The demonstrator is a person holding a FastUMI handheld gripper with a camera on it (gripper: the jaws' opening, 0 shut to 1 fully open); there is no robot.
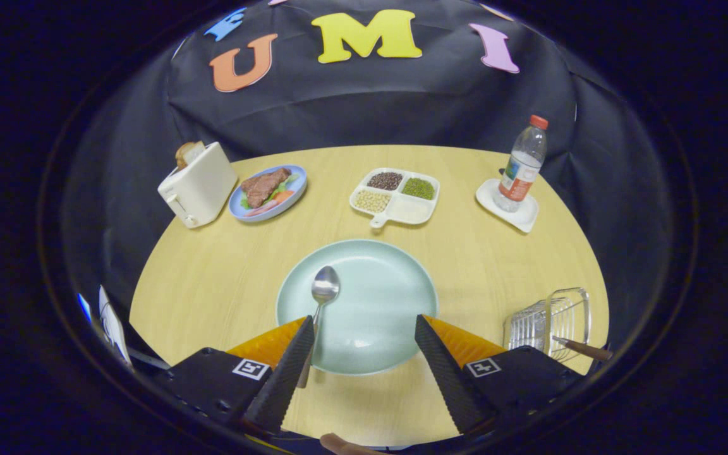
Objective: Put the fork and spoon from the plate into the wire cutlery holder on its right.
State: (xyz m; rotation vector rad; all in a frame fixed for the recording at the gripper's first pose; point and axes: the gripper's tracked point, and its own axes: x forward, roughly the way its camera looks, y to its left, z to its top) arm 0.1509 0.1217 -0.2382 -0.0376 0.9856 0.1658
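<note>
While the fork (582, 347) is already sitting in the wire holder (550, 322), the claw (364, 354) is hanging wide over the plate (395, 303); spoon (321, 303) step: shifting left, closing on handle

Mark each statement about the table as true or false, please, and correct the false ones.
1. The spoon lies on the green plate. True.
2. The gripper is shut on the spoon. False: its fingers are open, and the spoon's handle runs beside the left finger.
3. The wire holder stands to the right of the plate. True; a brown handle sticks out of it.
4. The water bottle lies on its side. False: it stands upright on a white coaster.
5. The toaster has bread in it. True.
</note>
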